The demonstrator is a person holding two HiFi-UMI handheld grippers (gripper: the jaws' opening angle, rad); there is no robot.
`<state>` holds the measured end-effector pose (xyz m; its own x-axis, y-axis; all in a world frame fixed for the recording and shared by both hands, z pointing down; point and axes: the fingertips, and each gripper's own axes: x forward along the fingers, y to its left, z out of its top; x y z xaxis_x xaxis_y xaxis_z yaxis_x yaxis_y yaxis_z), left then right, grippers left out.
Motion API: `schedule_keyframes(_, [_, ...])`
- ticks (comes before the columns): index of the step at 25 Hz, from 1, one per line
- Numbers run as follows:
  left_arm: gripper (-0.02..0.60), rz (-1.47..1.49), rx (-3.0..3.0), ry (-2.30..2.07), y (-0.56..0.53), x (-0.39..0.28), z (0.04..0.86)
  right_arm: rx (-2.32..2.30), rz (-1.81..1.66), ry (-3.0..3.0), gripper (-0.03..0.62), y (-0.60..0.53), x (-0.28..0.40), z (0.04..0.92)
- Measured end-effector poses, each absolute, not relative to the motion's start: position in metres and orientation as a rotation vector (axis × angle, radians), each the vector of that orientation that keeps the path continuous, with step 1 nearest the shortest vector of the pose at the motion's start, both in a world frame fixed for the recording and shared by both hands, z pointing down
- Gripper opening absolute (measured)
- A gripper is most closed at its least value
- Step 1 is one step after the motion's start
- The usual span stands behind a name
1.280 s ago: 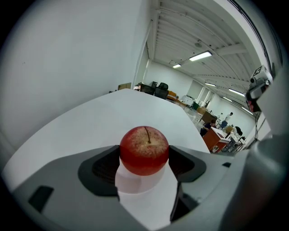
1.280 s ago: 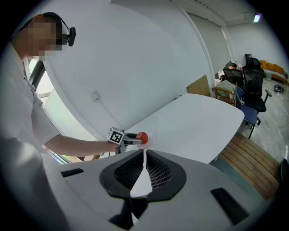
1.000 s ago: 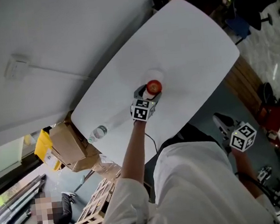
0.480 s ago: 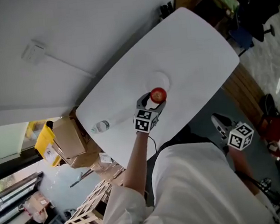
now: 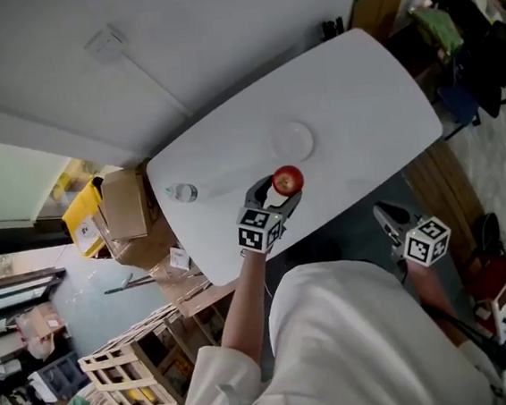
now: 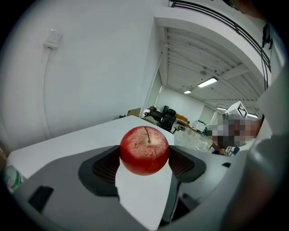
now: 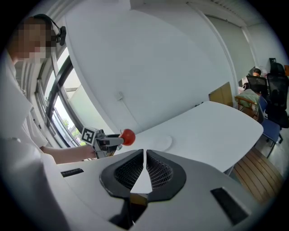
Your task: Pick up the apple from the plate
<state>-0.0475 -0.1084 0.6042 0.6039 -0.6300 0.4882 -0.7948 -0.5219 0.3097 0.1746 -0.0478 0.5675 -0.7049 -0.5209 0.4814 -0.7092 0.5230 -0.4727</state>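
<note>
A small water bottle (image 5: 181,193) stands at the left end of the white table (image 5: 357,78). To its right, the left gripper (image 5: 280,190) holds the red apple (image 5: 288,181) above the table's near long edge. In the left gripper view the apple (image 6: 144,150) sits with its stem on top, tipped slightly away from the camera, so the stem-to-base axis is close to upright; the fruit is nearly round, with no marked long side. The ribbed pads (image 6: 107,168) press on its left and right flanks, and the jaws stand wide around it, so the fruit rides at the fingertips, clear of the tabletop.

A second ago the apple was low over the white plate (image 5: 291,139); now it is raised and drawn off toward the near edge, and the plate lies bare beyond it.

Further right, off the table's near edge, the right gripper (image 7: 144,155) holds nothing, its jaws drawn together with only a thin slit between them.
</note>
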Motion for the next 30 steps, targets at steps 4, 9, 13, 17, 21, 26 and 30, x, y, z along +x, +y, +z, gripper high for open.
schedule_keyframes(4, [0.337, 0.378, 2.294, -1.204, -0.077, -0.045, 0.591, 0.956, 0.947, -2.512, 0.043, -0.033, 0.183, 0.568])
schedule_keyframes(9, [0.337, 0.31, 2.25, -1.274, -0.041, -0.036, 0.573, 0.888, 0.966, -2.543, 0.043, -0.019, 0.2, 0.571])
schedule_keyframes(13, [0.337, 0.252, 2.211, -1.322, -0.011, -0.032, 0.556, 0.818, 0.964, -2.571, 0.043, -0.005, 0.203, 0.573])
schedule_keyframes(17, [0.337, 0.208, 2.168, -1.375, 0.017, -0.037, 0.541, 0.743, 0.949, -2.605, 0.043, 0.006, 0.193, 0.569])
schedule_keyframes(21, [0.337, 0.159, 2.144, -1.413, 0.043, -0.043, 0.529, 0.676, 0.916, -2.619, 0.043, 0.018, 0.179, 0.562])
schedule_keyframes(26, [0.337, 0.136, 2.122, -1.436, 0.07, -0.061, 0.524, 0.661, 0.885, -2.651, 0.041, 0.026, 0.156, 0.552])
schedule_keyframes(30, [0.337, 0.136, 2.132, -1.435, 0.088, -0.074, 0.516, 0.668, 0.877, -2.667, 0.041, 0.033, 0.137, 0.548])
